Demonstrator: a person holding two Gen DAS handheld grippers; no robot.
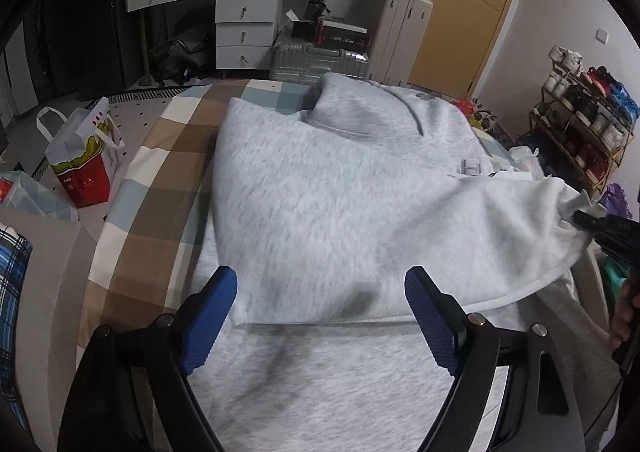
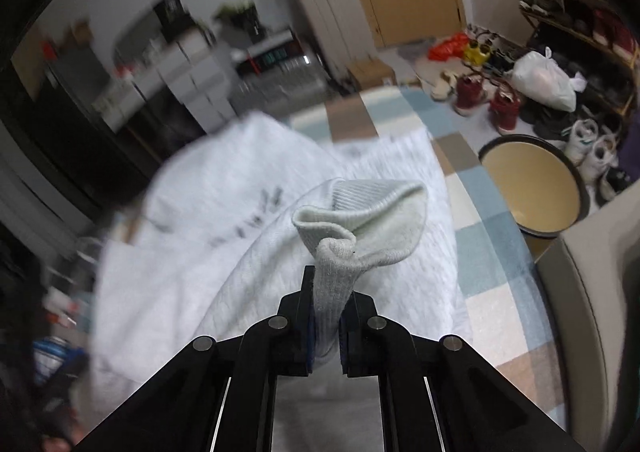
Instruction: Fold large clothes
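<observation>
Fold underway, not finished. Sweatshirt (image 1: 320, 192) lies on the bed (image 1: 168, 140) over the checked sheet, one side already laid over the body, near edge doubled. Right gripper (image 2: 326, 316) is clamped tight on the ribbed cuff (image 2: 360, 220), sleeve lifted off the bed at the right side; in the left view that gripper (image 1: 588, 222) sits at the raised corner. Left gripper (image 1: 320, 292) hovers wide over the near hem, holding nothing. Left to do, likely: lay the sleeve in, then fold the body across.
</observation>
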